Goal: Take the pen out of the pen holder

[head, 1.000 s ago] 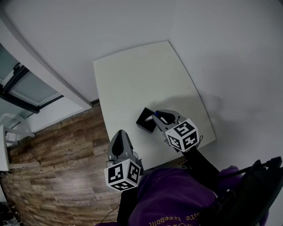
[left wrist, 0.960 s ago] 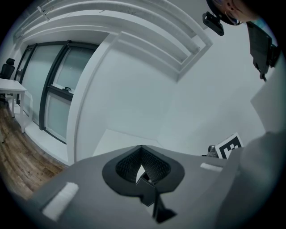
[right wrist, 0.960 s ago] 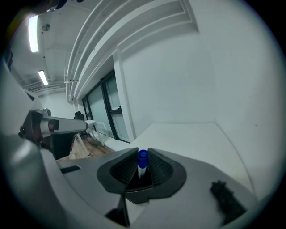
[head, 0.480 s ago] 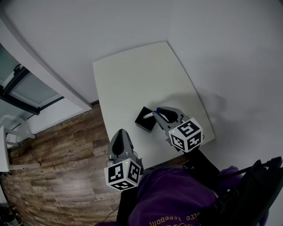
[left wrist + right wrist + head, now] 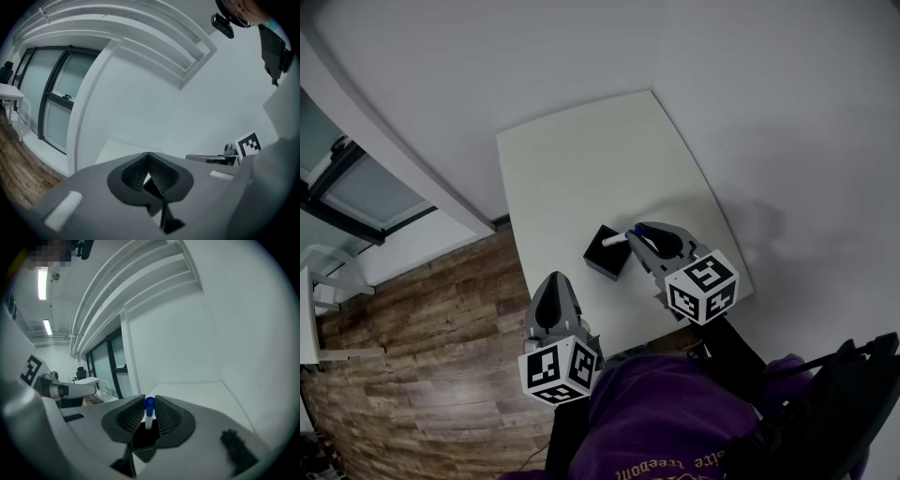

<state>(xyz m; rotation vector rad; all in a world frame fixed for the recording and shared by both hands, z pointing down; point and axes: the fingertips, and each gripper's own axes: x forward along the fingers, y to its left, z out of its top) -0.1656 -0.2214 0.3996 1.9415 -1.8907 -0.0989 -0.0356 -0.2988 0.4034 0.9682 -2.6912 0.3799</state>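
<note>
right gripper [image 5: 149, 399] clamps a white blue-capped pen [image 5: 149, 417] between ribbed pads [image 5: 167, 416].

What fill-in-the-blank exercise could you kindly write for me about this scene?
1. The right gripper is shut on a ____.
2. Its cap is ____.
3. The holder on the table is ____ in colour.
4. The left gripper is shut and holds ____.
Missing words: pen; blue; black; nothing.
</note>
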